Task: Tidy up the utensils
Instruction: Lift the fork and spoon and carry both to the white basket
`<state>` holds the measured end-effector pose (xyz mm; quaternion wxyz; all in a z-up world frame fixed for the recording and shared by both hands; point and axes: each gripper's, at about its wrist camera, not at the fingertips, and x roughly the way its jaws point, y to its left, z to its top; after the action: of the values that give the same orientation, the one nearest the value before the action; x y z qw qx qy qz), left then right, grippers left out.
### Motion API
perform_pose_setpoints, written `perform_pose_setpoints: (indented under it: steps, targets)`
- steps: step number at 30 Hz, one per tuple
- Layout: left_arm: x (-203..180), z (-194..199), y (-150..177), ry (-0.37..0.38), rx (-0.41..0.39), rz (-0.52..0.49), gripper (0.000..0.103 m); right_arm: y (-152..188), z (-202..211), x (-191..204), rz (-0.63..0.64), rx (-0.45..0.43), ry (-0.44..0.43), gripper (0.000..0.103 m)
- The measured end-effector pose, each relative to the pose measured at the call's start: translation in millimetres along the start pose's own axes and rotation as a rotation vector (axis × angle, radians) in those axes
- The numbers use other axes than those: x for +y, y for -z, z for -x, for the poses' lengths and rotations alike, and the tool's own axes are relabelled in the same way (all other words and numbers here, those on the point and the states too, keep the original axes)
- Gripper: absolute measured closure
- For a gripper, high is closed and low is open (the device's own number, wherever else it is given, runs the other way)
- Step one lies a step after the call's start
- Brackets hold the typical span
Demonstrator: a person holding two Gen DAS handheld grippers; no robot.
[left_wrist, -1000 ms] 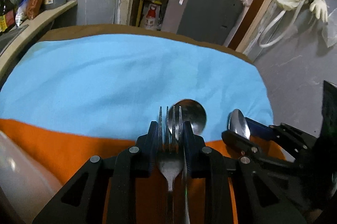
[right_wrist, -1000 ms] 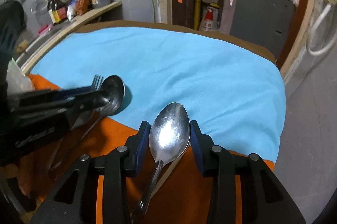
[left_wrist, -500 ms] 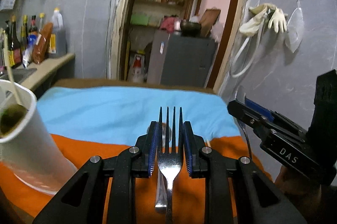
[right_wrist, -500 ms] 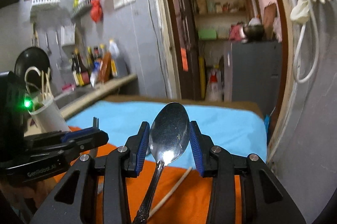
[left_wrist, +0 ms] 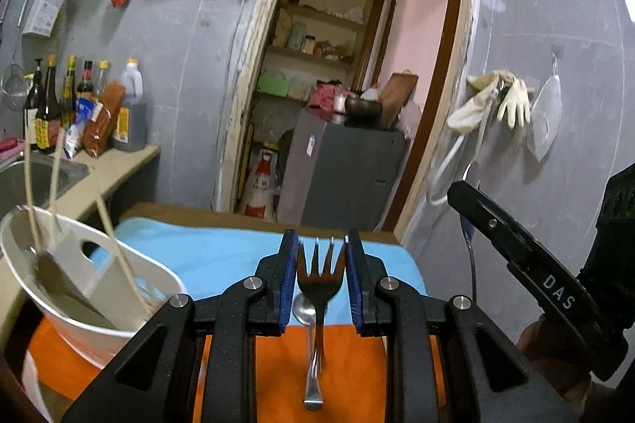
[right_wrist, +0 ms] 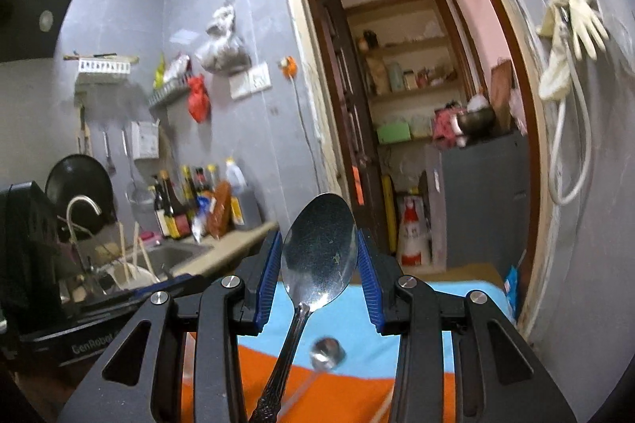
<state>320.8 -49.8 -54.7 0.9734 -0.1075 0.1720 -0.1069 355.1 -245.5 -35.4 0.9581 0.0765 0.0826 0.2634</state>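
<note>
Fork (left_wrist: pixel 319 274) clamped between the closed blue pads of the left gripper (left_wrist: pixel 320 278), tines pointing up and away, handle running back toward the camera above the orange cloth (left_wrist: pixel 285 363). Tablespoon (right_wrist: pixel 319 250) pinched at the bowl by the closed right gripper (right_wrist: pixel 317 274), bowl up and forward, ornate handle slanting down-left and cut off at the frame's bottom edge. Below, on the blue cloth (left_wrist: pixel 222 256), a second spoon (left_wrist: pixel 304 308) mostly hidden behind the fork; at left, a white utensil holder (left_wrist: pixel 91 300) with chopsticks (left_wrist: pixel 55 176), its base hidden.
</note>
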Motion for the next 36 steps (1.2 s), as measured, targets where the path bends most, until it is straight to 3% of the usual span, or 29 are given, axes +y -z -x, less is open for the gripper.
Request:
perform_pose_setpoints:
  steps: [13,22,30,36]
  targets:
    - [46,69,-55,-0.025,-0.051,0.014,0.084,-37,-18,72,0.014,-0.111,-0.071,0.067]
    - [107,109,-95,-0.065,-0.079,0.076,0.084,-46,-40,119,0.049,-0.208,-0.048,0.067]
    - [159,121,-112,-0.077,-0.099,0.153,0.084,-34,-72,149,0.095,-0.202,-0.032,0.067]
    - [177,124,-115,-0.077,-0.109,0.167,0.084,-28,-85,154,0.097,-0.174,-0.028,0.067]
